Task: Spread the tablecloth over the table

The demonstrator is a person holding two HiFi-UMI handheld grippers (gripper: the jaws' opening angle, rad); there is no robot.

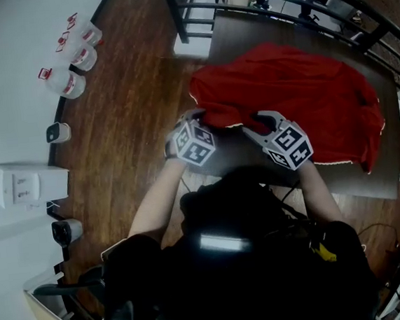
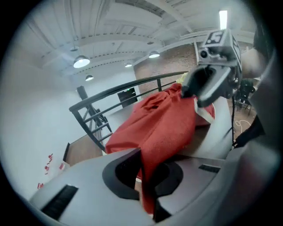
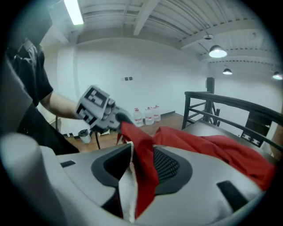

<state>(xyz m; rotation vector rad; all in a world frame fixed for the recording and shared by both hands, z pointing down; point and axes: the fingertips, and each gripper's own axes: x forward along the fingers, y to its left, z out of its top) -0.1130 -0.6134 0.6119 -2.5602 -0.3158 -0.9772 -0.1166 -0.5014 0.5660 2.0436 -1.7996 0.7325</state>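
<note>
- Head view: the tablecloth [image 1: 299,97] is seen bunched in a red heap on the far part of the dark table [image 1: 233,33], and much of the top is uncovered. Its near hem is met by the left gripper [image 1: 197,116] and the right gripper [image 1: 268,122]. They are set side by side at that edge, presumably so that the cloth can be drawn toward the person and opened out.
- Left gripper view: the jaws are seen closed tight on a fold of the red cloth, which runs from them up to the heap. This part of the hem is judged to be secured for pulling.
- Right gripper view: the jaws stand apart, and a strip of hem with its white underside hangs loosely between them, pinched by neither pad. A firm hold is judged to be needed here before spreading can be done.
</note>
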